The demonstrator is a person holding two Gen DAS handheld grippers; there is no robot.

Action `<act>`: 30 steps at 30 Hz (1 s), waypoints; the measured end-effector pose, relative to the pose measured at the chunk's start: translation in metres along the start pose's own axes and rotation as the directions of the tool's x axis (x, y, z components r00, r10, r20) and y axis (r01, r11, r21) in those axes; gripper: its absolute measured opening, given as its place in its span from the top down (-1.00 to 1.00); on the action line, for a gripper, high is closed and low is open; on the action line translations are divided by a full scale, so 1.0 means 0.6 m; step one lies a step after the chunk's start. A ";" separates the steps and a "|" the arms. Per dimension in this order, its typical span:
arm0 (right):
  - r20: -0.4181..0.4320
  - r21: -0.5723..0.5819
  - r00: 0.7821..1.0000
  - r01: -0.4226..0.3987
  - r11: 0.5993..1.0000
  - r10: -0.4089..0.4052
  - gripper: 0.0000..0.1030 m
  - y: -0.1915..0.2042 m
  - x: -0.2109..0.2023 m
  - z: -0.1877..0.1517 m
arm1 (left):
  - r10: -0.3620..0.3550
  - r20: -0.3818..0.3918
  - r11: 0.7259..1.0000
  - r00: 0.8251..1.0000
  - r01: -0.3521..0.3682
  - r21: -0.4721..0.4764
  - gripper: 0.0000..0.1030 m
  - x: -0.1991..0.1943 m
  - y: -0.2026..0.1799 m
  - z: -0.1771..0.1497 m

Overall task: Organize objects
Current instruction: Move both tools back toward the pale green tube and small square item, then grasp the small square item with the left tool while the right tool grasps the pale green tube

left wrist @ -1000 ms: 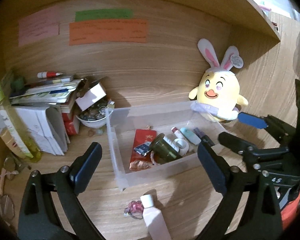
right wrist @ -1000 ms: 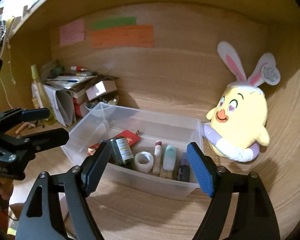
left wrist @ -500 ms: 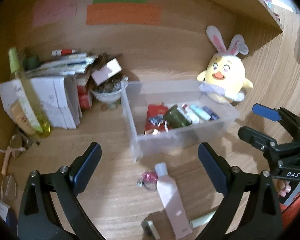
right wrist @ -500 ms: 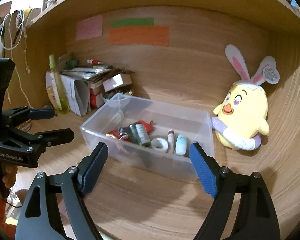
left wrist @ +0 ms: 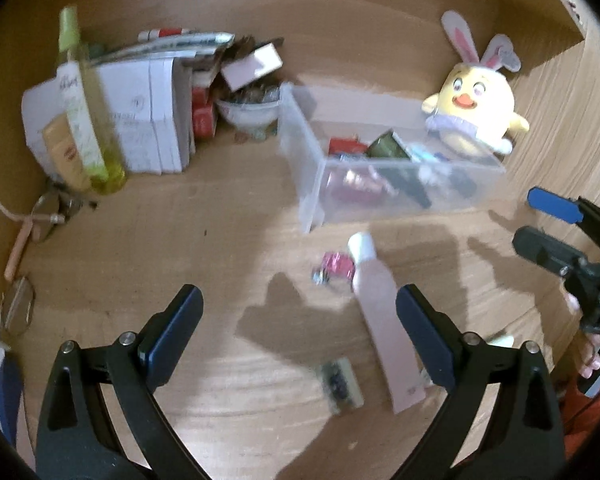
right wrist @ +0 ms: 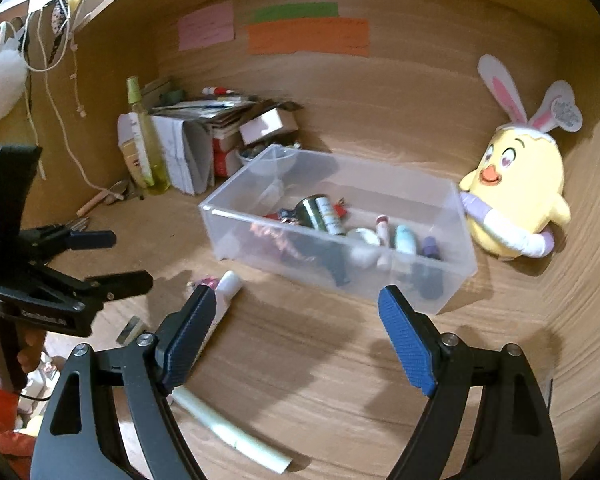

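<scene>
Before the clear bin (left wrist: pixel 312 184), a pale pink tube (left wrist: pixel 384 320), white-capped, flat.

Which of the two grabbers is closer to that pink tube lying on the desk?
Left. The left gripper hangs open right over the pink tube; the right gripper, open too, sits off to the tube's right.

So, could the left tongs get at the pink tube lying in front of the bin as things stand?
Probably yes. The left tongs are open and empty, and the pink tube lies flat on the desk just ahead, nothing on top; only the small pink trinket sits beside its cap.
</scene>
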State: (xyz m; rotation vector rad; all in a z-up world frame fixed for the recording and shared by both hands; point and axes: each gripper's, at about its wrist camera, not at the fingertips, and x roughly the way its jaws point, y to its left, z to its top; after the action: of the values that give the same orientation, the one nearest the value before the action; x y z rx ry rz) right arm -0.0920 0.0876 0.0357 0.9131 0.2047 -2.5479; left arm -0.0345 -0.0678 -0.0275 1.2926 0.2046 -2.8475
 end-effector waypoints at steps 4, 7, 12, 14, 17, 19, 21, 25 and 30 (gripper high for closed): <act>-0.015 -0.008 1.000 -0.021 1.000 0.021 -0.58 0.010 0.001 -0.012 | 0.014 -0.038 1.000 0.999 -0.014 -0.006 -0.91 0.010 0.002 -0.022; -0.033 -0.009 0.998 -0.045 0.999 0.044 -0.58 0.018 0.005 -0.023 | 0.013 -0.056 1.000 0.998 -0.013 -0.010 -0.91 0.014 0.002 -0.036; -0.081 -0.009 0.995 -0.063 0.998 0.062 -0.58 0.030 0.019 -0.045 | 0.012 -0.073 1.000 0.997 -0.013 -0.012 -0.91 0.018 -0.002 -0.051; -0.101 0.000 0.993 -0.069 0.998 0.069 -0.58 0.030 0.024 -0.056 | 0.016 -0.077 1.000 0.997 -0.018 -0.014 -0.91 0.020 -0.003 -0.058; -0.125 0.028 0.988 -0.088 0.996 0.091 -0.58 0.025 0.029 -0.075 | 0.022 -0.059 1.000 0.998 -0.022 -0.008 -0.91 0.017 -0.004 -0.064; -0.139 0.052 0.984 -0.108 0.993 0.114 -0.58 0.022 0.031 -0.087 | 0.019 -0.046 1.000 0.999 -0.020 -0.013 -0.90 0.013 -0.002 -0.067; -0.155 0.067 0.980 -0.117 0.991 0.126 -0.58 0.020 0.034 -0.098 | 0.009 -0.047 1.000 0.999 -0.009 -0.019 -0.78 0.012 -0.001 -0.068; -0.183 0.057 0.975 -0.121 0.991 0.129 -0.58 0.025 0.037 -0.113 | 0.011 -0.058 1.000 0.998 -0.012 -0.006 -0.55 0.013 -0.005 -0.070; -0.188 0.007 0.970 -0.155 0.988 0.154 -0.58 0.047 0.034 -0.121 | 0.021 -0.064 1.000 0.998 -0.020 0.016 -0.28 0.017 -0.012 -0.075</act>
State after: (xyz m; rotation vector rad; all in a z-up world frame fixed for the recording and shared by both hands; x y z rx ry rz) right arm -0.0526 0.0752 -0.0332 1.1228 0.1912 -2.3174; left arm -0.0081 -0.0547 -0.0635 1.3815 0.1701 -2.7989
